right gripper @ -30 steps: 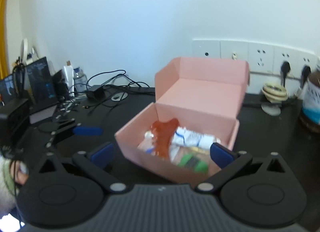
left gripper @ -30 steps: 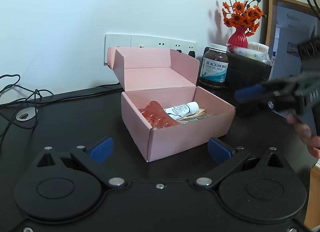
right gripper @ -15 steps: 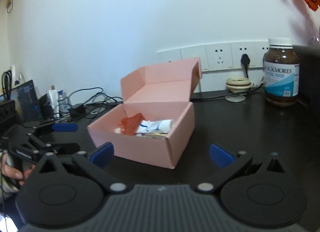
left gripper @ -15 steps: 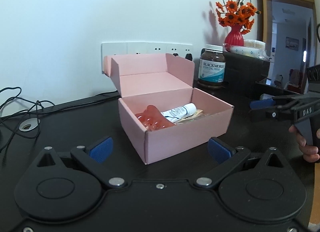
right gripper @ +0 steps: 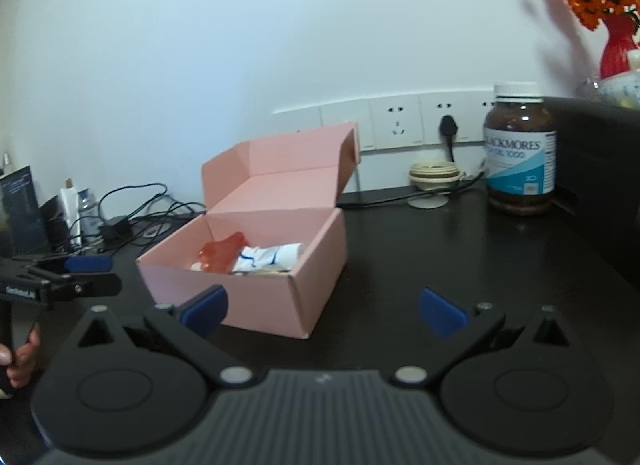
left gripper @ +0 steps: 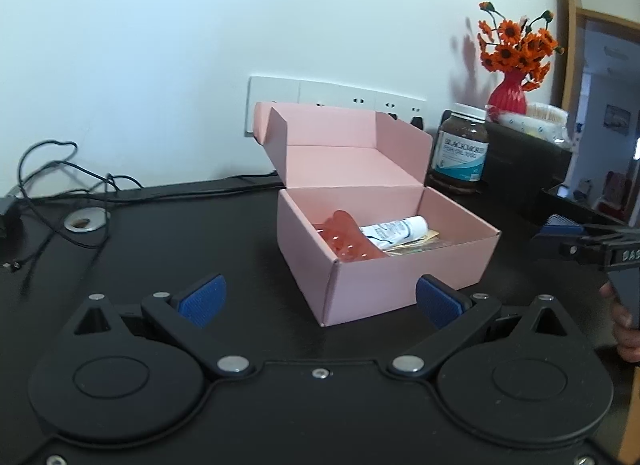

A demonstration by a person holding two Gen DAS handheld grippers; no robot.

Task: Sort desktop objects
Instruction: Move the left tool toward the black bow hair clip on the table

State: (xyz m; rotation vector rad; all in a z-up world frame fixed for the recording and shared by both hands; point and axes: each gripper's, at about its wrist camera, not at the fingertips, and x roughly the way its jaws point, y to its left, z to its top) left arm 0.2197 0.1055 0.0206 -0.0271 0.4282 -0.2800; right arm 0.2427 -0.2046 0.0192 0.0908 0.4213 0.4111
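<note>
A pink cardboard box (left gripper: 404, 277) (right gripper: 256, 297) stands on the black desk with its lid folded back. Inside lie a translucent red item (left gripper: 346, 239) (right gripper: 220, 253), a white tube (left gripper: 394, 229) (right gripper: 272, 257) and some flat packets. My left gripper (left gripper: 320, 301) is open, its blue pads just in front of the box's near corner, nothing between them. My right gripper (right gripper: 324, 307) is open too, low at the box's right front side, and it holds nothing. Each gripper shows at the edge of the other's view, held by a hand.
A brown supplement jar (left gripper: 462, 149) (right gripper: 520, 153) stands right of the box by the wall sockets (right gripper: 400, 125). A red vase of orange flowers (left gripper: 510, 93) sits on a black case. Cables (left gripper: 60, 185) and a round grommet lie at the left; a tape roll (right gripper: 434, 177) sits near the jar.
The right gripper has pulled back from over the box and dropped low to its right. The left gripper has backed off slightly. Both stayed open.
</note>
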